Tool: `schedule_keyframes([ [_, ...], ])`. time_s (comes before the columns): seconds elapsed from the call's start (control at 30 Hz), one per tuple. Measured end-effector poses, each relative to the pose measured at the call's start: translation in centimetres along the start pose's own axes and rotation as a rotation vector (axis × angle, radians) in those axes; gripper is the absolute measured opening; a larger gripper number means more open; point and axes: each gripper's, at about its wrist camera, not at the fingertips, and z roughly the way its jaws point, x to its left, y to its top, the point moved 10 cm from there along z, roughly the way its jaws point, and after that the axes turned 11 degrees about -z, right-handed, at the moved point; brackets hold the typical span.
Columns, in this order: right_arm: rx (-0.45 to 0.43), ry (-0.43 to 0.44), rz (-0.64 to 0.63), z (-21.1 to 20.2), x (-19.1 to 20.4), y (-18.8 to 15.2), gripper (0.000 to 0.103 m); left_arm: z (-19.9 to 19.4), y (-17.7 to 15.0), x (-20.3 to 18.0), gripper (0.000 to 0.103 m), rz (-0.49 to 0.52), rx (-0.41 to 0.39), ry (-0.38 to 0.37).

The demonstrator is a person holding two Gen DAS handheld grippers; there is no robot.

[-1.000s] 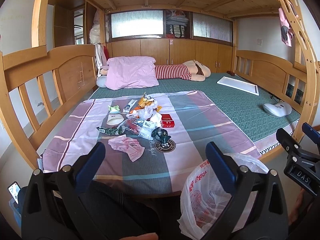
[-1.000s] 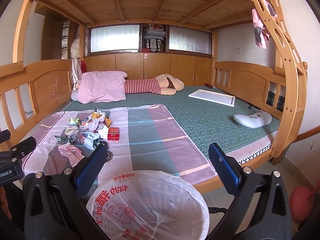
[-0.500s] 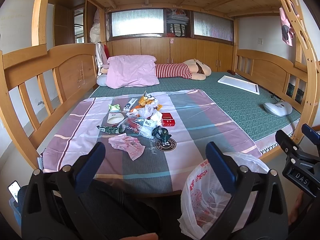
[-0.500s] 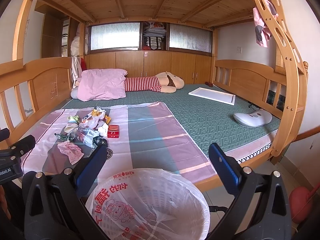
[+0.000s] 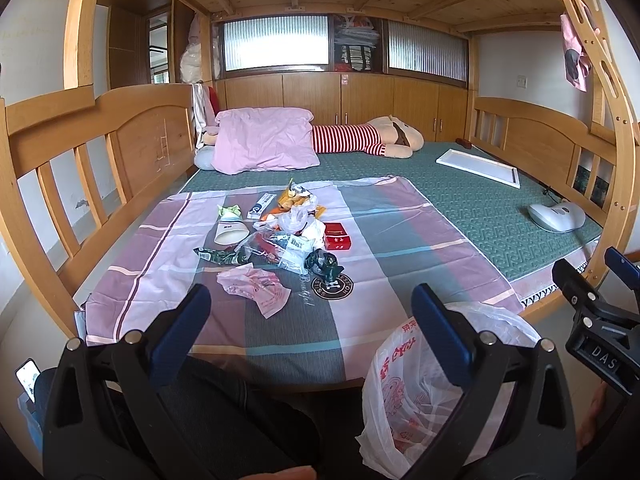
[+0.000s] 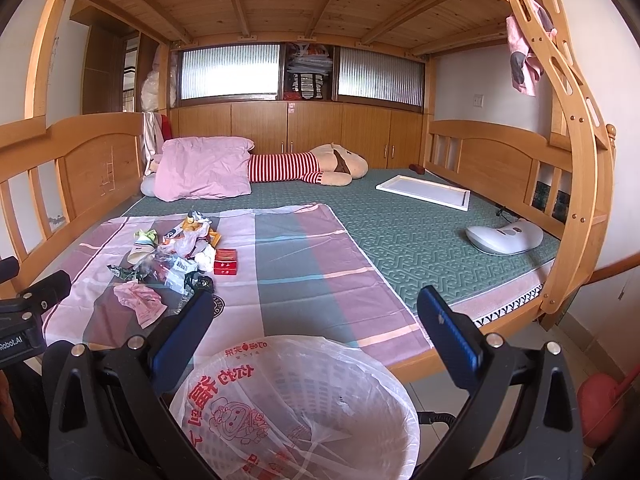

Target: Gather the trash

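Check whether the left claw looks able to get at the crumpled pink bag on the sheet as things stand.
Probably yes. The left claw is open and empty, and the pink bag lies at the near edge of the trash pile, with only bare sheet between them. Nothing lies on top of it.

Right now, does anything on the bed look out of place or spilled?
Yes. A pile of trash lies scattered on the striped sheet: wrappers, a tipped paper cup, a red box, a crumpled pink bag. The lined bin holds none of it.
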Motion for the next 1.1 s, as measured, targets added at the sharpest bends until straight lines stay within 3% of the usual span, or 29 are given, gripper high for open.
schedule_keyframes([
  [1.1,0.014,0.010,-0.003,0.38,0.53,-0.51,0.100,0.34,-0.49,-0.04,0.100,-0.003,0.024,0.004],
])
